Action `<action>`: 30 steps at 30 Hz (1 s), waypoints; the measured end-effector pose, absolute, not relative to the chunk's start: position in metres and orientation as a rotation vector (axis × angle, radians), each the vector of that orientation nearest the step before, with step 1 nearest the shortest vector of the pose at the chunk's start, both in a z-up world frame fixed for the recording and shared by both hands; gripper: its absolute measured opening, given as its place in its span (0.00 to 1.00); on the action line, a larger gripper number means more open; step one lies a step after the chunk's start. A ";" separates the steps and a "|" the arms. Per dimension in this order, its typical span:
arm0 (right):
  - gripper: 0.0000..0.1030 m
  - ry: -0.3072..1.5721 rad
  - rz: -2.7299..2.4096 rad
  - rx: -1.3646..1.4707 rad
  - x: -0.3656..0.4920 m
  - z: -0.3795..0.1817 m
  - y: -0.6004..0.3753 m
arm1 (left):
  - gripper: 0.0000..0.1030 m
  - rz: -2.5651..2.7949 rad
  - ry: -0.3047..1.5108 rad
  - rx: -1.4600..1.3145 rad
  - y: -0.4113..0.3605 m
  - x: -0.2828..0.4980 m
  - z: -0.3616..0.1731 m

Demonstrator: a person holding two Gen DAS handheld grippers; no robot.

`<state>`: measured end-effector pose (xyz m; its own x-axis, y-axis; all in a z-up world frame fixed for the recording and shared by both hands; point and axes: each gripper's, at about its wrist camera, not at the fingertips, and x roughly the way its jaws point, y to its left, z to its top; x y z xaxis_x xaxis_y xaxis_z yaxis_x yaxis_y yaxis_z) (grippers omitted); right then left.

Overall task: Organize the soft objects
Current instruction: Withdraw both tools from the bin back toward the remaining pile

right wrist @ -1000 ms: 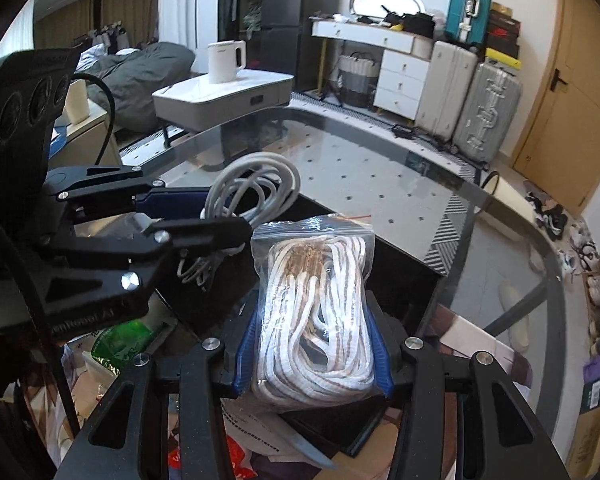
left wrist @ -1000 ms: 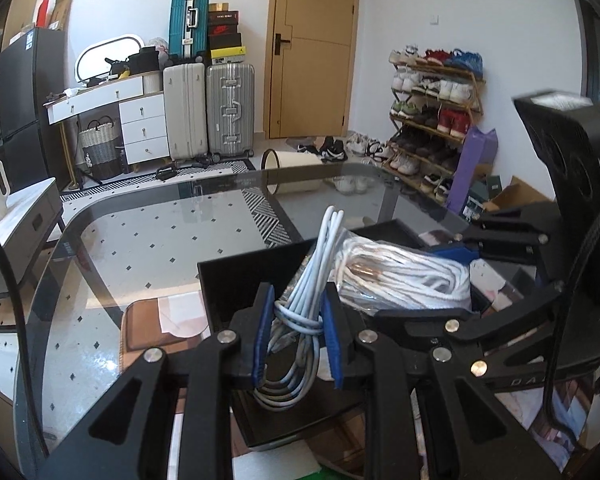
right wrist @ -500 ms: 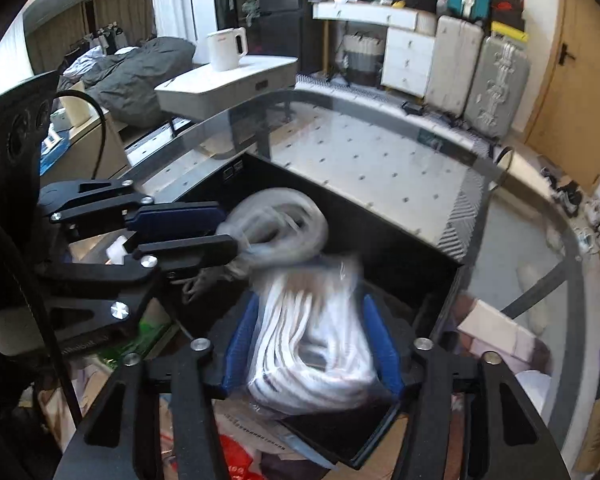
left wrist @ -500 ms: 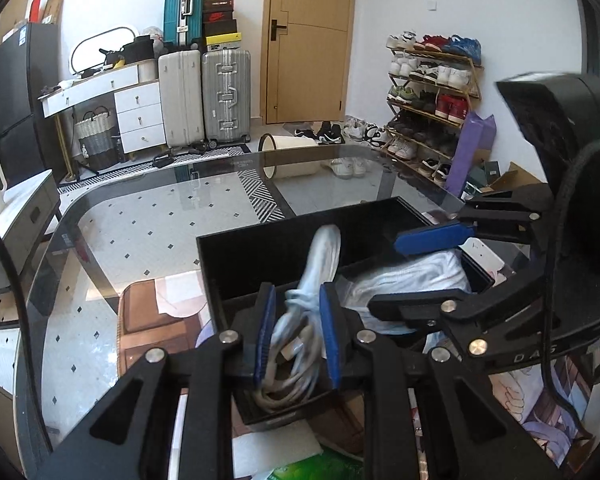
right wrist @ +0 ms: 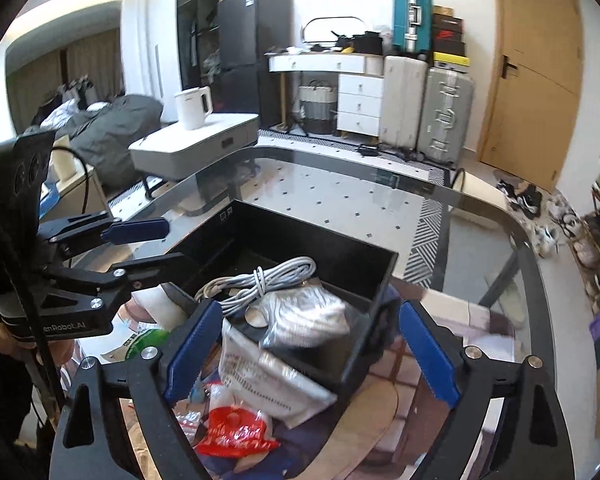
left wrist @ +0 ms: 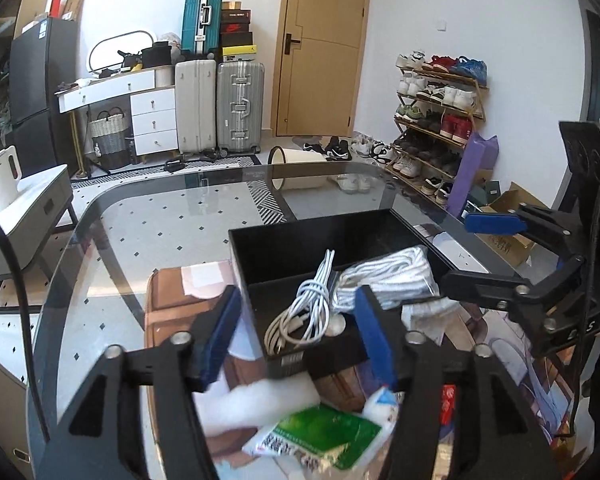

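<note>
Both grippers, left (left wrist: 296, 334) and right (right wrist: 312, 344), are hanging wide-jawed; the cable (left wrist: 306, 312) is risking snagging near the box (left wrist: 300, 240) edge.

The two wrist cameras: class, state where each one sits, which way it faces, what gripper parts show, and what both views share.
Left wrist: sits on the left gripper, facing the door and shoe rack; its open blue-padded fingers frame the view, right gripper at right.
Right wrist: sits on the right gripper, facing the white dresser and kettle; open fingers below, left gripper at left.
Shared: black box holding white cable and bagged rope, glass table, suitcases.
</note>
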<state>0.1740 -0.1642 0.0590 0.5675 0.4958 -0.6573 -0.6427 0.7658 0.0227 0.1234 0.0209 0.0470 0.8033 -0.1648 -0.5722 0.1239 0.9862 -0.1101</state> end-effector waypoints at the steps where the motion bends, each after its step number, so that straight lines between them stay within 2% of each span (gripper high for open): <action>1: 0.99 0.689 0.668 -0.215 0.169 0.059 -0.167 | 0.83 -0.147 0.613 -0.074 0.023 0.119 0.047; 5: 0.99 0.680 0.657 -0.165 0.152 0.060 -0.177 | 0.89 -0.131 0.578 -0.108 0.029 0.102 0.049; 7: 0.99 0.682 0.650 -0.143 0.146 0.058 -0.182 | 1.00 -0.107 0.569 -0.106 0.031 0.094 0.049; 30: 0.99 0.710 0.650 -0.117 0.087 0.033 -0.190 | 1.00 -0.033 0.579 -0.099 0.031 0.034 0.028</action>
